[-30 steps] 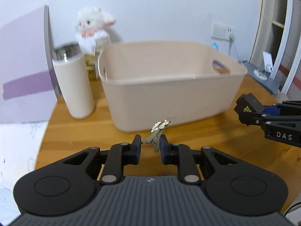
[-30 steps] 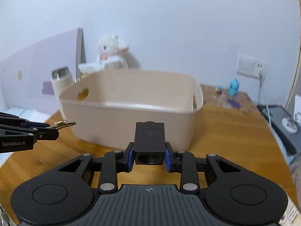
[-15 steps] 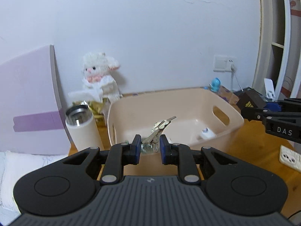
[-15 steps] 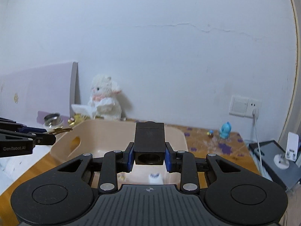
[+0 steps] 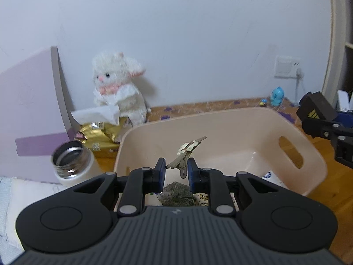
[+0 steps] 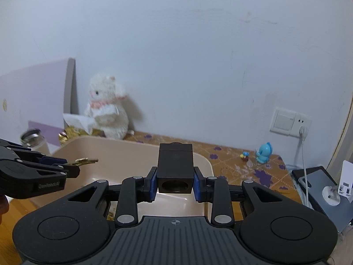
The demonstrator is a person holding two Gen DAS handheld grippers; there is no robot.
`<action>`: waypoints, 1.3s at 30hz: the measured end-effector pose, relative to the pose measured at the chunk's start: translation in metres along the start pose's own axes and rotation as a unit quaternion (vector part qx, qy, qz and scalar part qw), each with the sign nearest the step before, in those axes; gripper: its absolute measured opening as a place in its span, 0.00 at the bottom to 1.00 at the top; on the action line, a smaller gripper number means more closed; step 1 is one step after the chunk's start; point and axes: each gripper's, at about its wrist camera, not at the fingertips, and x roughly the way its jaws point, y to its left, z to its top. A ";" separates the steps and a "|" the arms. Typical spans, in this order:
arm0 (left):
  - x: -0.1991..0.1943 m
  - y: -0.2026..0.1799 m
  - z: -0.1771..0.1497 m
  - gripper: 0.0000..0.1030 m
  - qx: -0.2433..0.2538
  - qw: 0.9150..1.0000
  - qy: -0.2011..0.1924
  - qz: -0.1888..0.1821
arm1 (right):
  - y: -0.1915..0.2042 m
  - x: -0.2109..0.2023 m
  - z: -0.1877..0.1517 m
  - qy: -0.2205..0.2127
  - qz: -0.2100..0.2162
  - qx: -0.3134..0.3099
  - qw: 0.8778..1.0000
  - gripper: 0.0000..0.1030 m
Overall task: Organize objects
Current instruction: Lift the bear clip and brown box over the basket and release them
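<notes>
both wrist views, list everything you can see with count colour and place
bin: 1, beige, on the wooden table
hair clip: 1, olive and cream, in left claw over the bin
block: 1, black, in right claw over the bin
packets: several, dark green and cream, bin floor
flask: 1, white and steel, left of bin
plush toy: 1, white, by the wall
gold bag: 1, behind flask
figurine: 1, blue, table back
wall socket: 1, white
left claw: 1, black
right claw: 1, black

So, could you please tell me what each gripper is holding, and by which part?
Left gripper: hair clip, pinched at its lower end. Right gripper: black block, clamped by its two sides.
</notes>
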 end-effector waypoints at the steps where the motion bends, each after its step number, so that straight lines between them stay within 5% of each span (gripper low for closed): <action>1: 0.010 -0.002 0.000 0.22 -0.001 1.000 0.011 0.001 | 0.000 0.007 -0.001 0.008 -0.002 -0.004 1.000 0.28; 15: 0.082 -0.009 -0.011 0.22 -0.003 0.991 0.130 0.017 | 0.009 0.077 -0.028 0.127 -0.006 -0.030 0.991 0.28; 18: 0.085 -0.010 -0.012 0.22 -0.003 0.989 0.144 0.017 | 0.011 0.077 -0.027 0.130 0.003 -0.029 0.991 0.39; 21: 0.082 -0.009 -0.010 0.27 -0.007 0.990 0.137 0.015 | 0.011 0.071 -0.024 0.116 -0.002 -0.027 0.993 0.51; 24: 0.078 -0.006 -0.009 0.61 -0.012 0.992 0.126 0.013 | 0.008 0.060 -0.019 0.099 -0.001 -0.020 0.995 0.61; 27: 0.071 -0.003 -0.005 0.74 -0.016 0.994 0.106 0.020 | 0.007 0.052 -0.016 0.090 -0.005 -0.016 0.996 0.67; 39: 0.038 0.002 0.001 0.80 -0.027 0.998 0.058 0.021 | 0.006 0.008 -0.013 0.045 0.004 0.023 0.999 0.75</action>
